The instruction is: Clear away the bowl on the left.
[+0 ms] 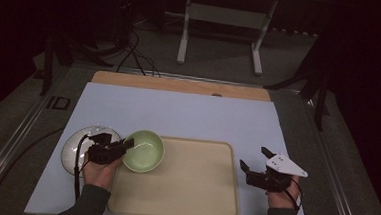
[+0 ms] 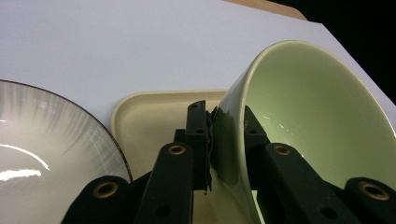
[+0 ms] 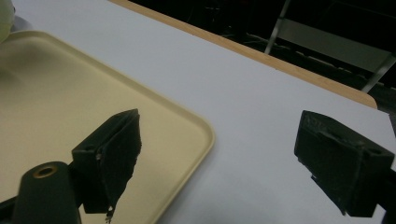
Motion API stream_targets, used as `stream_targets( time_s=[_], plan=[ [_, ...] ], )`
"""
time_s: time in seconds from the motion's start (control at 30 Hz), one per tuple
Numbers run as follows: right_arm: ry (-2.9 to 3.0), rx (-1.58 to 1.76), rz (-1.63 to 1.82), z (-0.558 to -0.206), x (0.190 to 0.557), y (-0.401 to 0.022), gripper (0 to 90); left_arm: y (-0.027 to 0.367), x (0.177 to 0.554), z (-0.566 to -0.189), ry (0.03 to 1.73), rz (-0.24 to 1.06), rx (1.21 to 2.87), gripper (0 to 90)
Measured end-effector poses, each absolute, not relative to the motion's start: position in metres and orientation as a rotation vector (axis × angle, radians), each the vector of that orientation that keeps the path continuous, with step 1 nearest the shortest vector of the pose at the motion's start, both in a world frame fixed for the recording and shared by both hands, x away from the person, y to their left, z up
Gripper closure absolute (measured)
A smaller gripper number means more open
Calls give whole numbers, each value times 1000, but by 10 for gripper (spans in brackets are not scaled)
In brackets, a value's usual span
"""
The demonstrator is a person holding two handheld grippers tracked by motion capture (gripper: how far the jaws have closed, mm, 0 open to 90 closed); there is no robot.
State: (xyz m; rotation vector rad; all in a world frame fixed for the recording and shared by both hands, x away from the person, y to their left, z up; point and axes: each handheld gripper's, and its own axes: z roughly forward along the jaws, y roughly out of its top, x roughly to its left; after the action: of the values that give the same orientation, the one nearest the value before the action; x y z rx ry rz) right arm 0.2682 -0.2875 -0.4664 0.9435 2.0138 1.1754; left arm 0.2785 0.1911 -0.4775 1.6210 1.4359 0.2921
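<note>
Dark floor and a pale metal frame are lying beyond the counter [image 1: 178,112], whose white top is running out to a wooden far edge. At the left, a shallow glassy plate [image 1: 76,143] with a thin dark rim and fine radiating streaks is sitting on the white surface, partly under the person's left hand [image 1: 99,172]. Just to its right, the left claw [image 1: 126,144] is clenching on the wall of the green bowl [image 1: 145,152], one jaw pressing outside the rim and the other inside, as the left gripper view is showing up close with the bowl [image 2: 317,121] filling its right side. This bowl is a pale, glossy celadon green, smooth and unpatterned inside and out, with a thin rounded rim, a deep curved wall and small bright highlights on the glaze; nothing is lying in it. It is tilting in the grip over the near-left corner of the beige tray [image 1: 188,187], just beside the plate. That tray, a flat rounded-corner rectangle with a low raised lip, is lying in the middle of the counter. Farther right, well apart from the bowl, the right claw [image 1: 255,159] is hovering released beside the tray's right edge, jaws standing wide with nothing between them, over bare white surface.
</note>
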Motion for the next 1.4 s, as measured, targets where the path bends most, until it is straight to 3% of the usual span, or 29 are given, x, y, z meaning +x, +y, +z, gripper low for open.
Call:
stream_targets(
  time_s=[1.4],
  plan=[
    [2012, 945, 1175, -466, 268, -288, 142, 152, 285, -499, 1394, 245, 1760, 805]
  ],
)
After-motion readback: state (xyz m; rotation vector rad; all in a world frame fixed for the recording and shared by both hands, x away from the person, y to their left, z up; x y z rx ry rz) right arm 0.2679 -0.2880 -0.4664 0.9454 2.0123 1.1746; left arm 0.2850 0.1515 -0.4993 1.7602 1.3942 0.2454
